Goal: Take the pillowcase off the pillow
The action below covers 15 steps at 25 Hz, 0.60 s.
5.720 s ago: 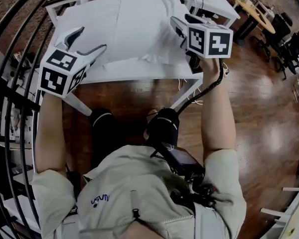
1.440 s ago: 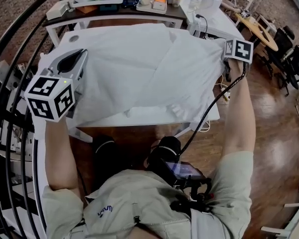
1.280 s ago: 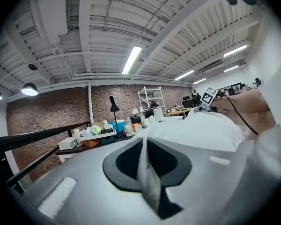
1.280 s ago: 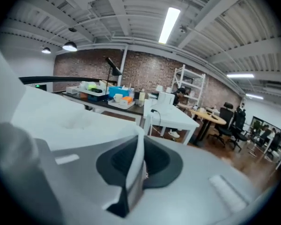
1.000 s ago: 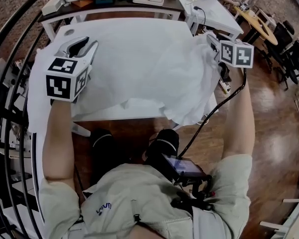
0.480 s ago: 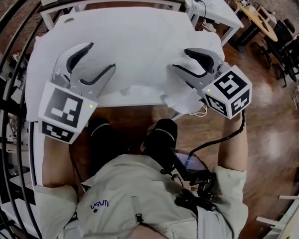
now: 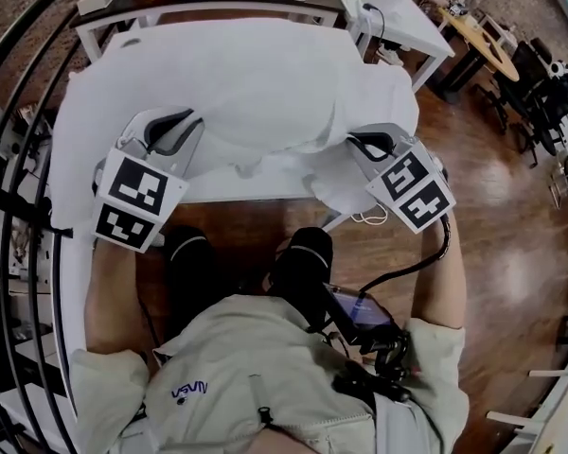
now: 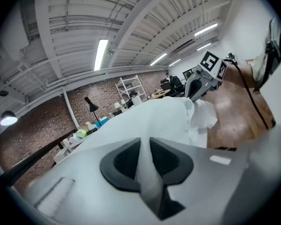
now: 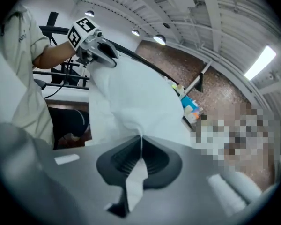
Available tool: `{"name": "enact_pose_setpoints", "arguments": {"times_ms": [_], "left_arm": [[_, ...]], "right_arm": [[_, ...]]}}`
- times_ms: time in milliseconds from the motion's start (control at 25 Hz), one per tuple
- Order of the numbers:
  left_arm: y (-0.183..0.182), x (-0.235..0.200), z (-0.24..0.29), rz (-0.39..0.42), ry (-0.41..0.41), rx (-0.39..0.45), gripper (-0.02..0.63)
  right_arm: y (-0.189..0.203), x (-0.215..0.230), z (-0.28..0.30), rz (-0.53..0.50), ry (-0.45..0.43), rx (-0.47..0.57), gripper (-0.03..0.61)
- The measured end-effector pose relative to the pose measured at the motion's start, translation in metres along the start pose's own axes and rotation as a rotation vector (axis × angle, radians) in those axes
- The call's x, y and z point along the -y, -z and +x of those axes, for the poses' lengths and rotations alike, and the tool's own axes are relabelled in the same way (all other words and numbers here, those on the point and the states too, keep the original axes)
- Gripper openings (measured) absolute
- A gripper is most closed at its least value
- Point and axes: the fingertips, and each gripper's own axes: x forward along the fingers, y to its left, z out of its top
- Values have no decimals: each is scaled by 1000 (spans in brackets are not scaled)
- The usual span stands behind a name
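Head view: a white fabric pillowcase (image 7: 265,83) lies spread over the white rectangular table (image 7: 256,189), and its near hem bunches along the table's front edge. The left gripper (image 7: 175,126), grey with a black-and-white marker cube, is at the table's front left corner. Its jaws are closing, with a fold of the pillowcase pinched between the pads. The right gripper (image 7: 371,146), at the table's front right corner, is clamped tight on another fold of the same cloth.
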Motion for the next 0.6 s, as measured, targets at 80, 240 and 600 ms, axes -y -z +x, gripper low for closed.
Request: {"name": "enact_pose_setpoints", "arguments": {"times_ms": [80,240,600], "left_arm": [[0,-2,-1,-28,4,14,69],[1,-3,1,-49,-3,24,69],[-9,-2,-6,-87,-11,95,147]], "right_arm": [[18,13,-4,25,37,-55,6],[77,41,2,126,123,-213,6],[98,57,-3,345,162,-97,48]]}}
